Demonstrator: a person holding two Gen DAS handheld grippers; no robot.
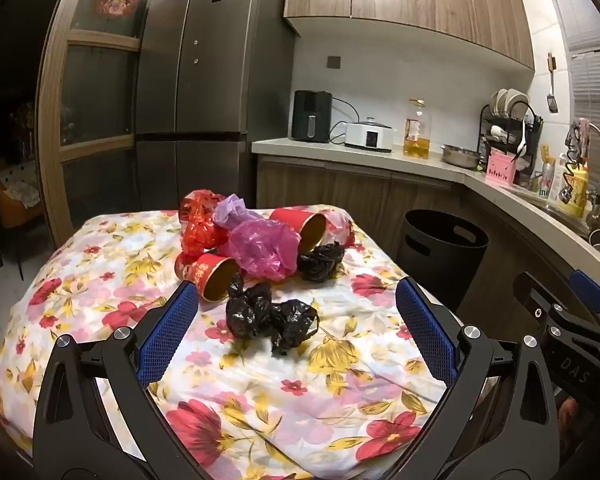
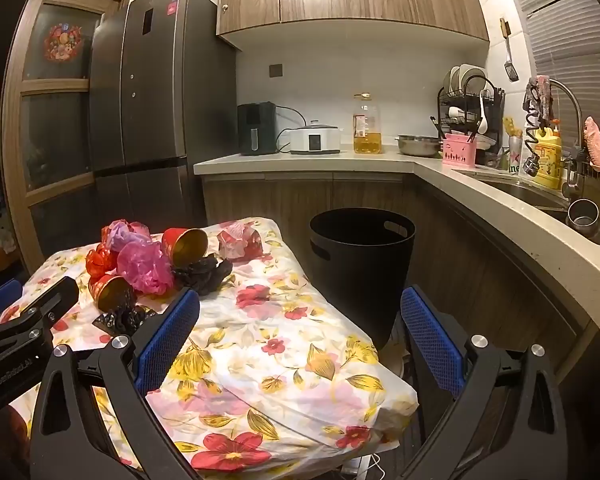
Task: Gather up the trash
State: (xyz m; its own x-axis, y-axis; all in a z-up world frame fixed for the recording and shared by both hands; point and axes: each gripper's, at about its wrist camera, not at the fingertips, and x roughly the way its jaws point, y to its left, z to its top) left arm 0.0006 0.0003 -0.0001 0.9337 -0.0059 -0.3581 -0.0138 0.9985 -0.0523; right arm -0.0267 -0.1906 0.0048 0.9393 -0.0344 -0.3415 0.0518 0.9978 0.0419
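A heap of trash lies on the floral-clothed table [image 1: 300, 404]. It holds a crumpled black bag [image 1: 270, 324] nearest me, a second black bag [image 1: 320, 264], a pink bag [image 1: 264, 252], a red bag [image 1: 198, 234], a lilac bag [image 1: 230, 210] and two tipped red paper cups [image 1: 212, 276] [image 1: 304, 226]. My left gripper [image 1: 296, 285] is open, just short of the near black bag and holding nothing. My right gripper [image 2: 300, 294] is open and empty over the table's right edge. The black bin [image 2: 362, 256] stands on the floor just beyond that edge, and the pink bag [image 2: 146, 262] lies to the left.
A red wrapper [image 2: 240, 244] lies at the table's far corner. A counter [image 2: 300, 162] with an air fryer, a cooker, an oil bottle and a dish rack runs behind, turning to a sink [image 2: 532, 196] on the right. A dark fridge [image 1: 204, 80] stands behind the table.
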